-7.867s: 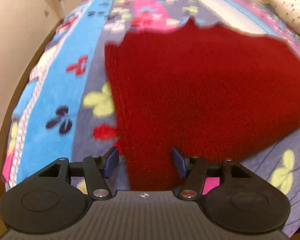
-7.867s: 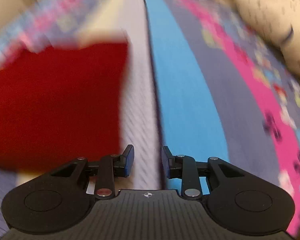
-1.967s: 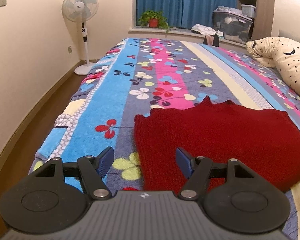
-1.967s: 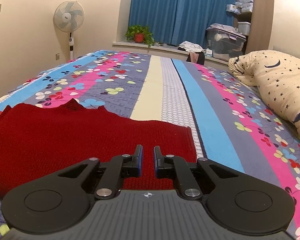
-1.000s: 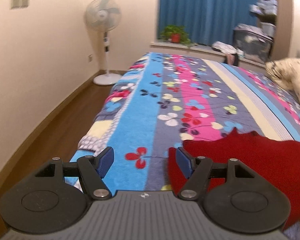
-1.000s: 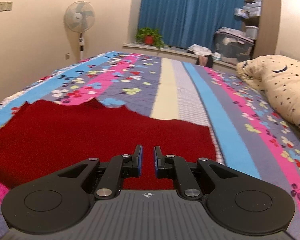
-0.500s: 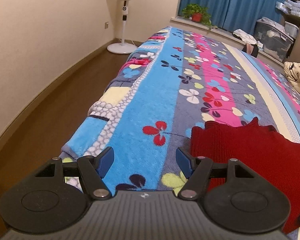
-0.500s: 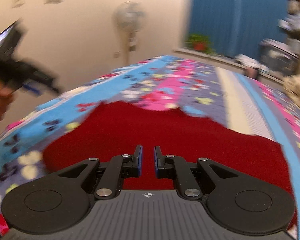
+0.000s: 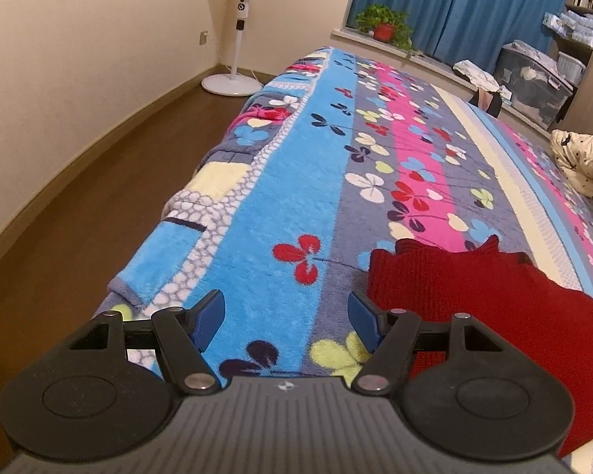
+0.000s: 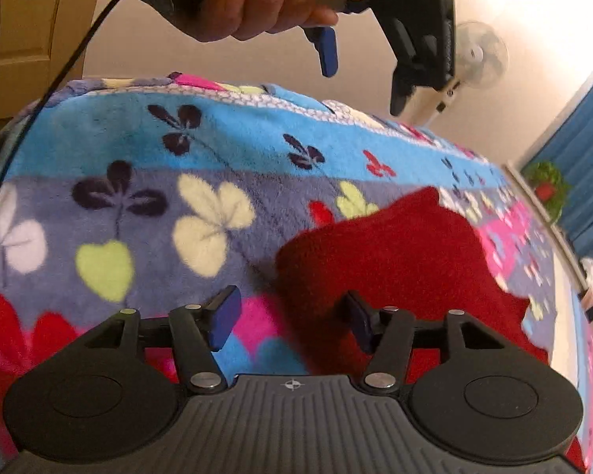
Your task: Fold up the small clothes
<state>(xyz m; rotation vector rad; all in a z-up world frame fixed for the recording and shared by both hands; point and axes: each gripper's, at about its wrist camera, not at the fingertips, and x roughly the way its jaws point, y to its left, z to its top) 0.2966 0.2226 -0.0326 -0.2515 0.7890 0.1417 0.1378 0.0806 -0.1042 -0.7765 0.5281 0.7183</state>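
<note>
Cream walls, a brown floor [image 9: 99, 181] and blue curtains [image 9: 454, 4] frame a bed covered by a striped, flowered blanket [image 9: 296, 181]. A standing fan [image 9: 239, 23] is in the far corner, a potted plant [image 9: 383, 25] sits on the sill, and a star-print pillow [image 9: 585, 158] lies at the bed's right side.

On the blanket, near the bed's corner, lies a red sweater [image 9: 474, 296], flat, with its neckline pointing toward the window.

The left gripper [image 9: 284, 316] hangs over the blanket just left of the sweater's edge, jaws spread, nothing between them; its right finger [image 9: 361, 316] sits just at the red edge, though I cannot tell whether it touches. In the right wrist view this same gripper [image 10: 359, 67] shows above the blanket, gripped by a hand [image 10: 265, 4], with a cable [image 10: 59, 71] trailing from it.

The right gripper [image 10: 292, 316] is low over the sweater's [image 10: 395, 252] near-left corner. Its jaws have just been opening and now stand apart; the sweater's edge lies in the gap between them and under the right finger [image 10: 357, 324], not pinched.
</note>
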